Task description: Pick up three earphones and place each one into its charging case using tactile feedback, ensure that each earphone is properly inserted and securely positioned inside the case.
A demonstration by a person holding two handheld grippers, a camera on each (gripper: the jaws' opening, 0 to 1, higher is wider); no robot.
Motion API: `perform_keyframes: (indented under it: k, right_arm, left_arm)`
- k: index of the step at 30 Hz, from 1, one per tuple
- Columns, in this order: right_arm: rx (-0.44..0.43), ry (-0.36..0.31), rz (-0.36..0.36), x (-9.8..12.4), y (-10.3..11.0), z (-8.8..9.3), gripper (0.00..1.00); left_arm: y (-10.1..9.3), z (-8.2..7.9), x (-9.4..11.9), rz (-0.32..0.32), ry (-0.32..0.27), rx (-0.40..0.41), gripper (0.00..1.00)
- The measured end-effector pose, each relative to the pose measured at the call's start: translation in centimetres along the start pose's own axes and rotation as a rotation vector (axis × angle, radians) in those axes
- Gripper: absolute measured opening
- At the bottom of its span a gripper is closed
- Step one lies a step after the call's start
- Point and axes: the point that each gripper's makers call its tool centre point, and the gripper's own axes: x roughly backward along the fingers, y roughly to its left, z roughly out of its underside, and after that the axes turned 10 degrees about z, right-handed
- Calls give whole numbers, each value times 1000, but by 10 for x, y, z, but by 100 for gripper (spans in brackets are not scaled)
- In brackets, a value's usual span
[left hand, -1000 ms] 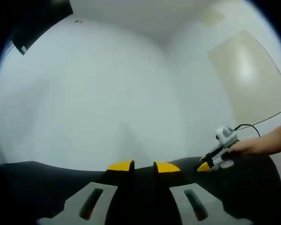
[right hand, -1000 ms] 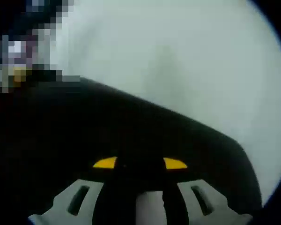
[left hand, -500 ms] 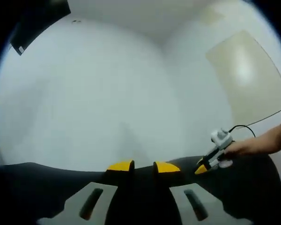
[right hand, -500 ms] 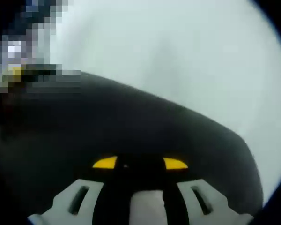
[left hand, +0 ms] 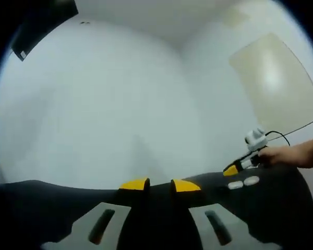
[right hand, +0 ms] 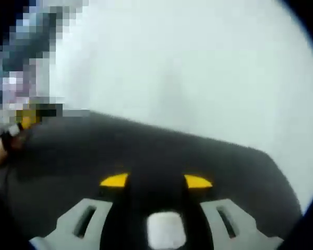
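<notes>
Black matte bench (left hand: 52, 208) under pale grey walls, with a beige panel (left hand: 274, 83) at the right.

The left claw (left hand: 159, 185) rests low at the bench's far edge, jaws a narrow gap apart and empty. The right claw (right hand: 156, 181) stands wider; a white case (right hand: 166, 228) lies on the bench between its jaws, untouched. In the left gripper view two white cases (left hand: 243, 182) lie just below the right claw (left hand: 230, 171).

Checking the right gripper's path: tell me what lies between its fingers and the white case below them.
Nothing: in the right gripper view, bare black mat separates the right gripper from the white case, which sits low between its fingers.
</notes>
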Motion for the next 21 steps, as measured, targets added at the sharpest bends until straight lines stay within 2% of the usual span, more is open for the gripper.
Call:
perform_keyframes:
  k: [2, 4, 11, 14, 15, 16, 17, 18, 21]
  right_arm:
    - [-50, -70, -41, 14, 13, -9, 41]
    - [-91, -85, -81, 26, 29, -7, 41]
    - [-83, -90, -237, 37, 87, 23, 41]
    - [-105, -110, -288, 32, 98, 37, 41]
    - [-144, -103, -289, 29, 99, 43, 41]
    - [-109, -7, -262, 26, 95, 58, 40]
    - [-20, -3, -243, 25, 91, 56, 38]
    - [-25, -88, -218, 24, 90, 48, 36]
    - [65, -56, -225, 27, 97, 58, 35]
  left_arm:
    - [0, 0, 0, -1, 1, -2, 15]
    - [0, 1, 0, -2, 6, -4, 15]
    - [-6, 16, -3, 14, 88, -87, 15]
    - [-10, 22, -4, 25, 119, -115, 15]
    - [-11, 24, -5, 32, 129, -122, 15]
    - [-13, 27, -5, 38, 142, -130, 15]
    - [-15, 31, -6, 46, 162, -142, 15]
    - [-16, 34, -7, 53, 177, -148, 15]
    - [-19, 40, -8, 63, 211, -169, 15]
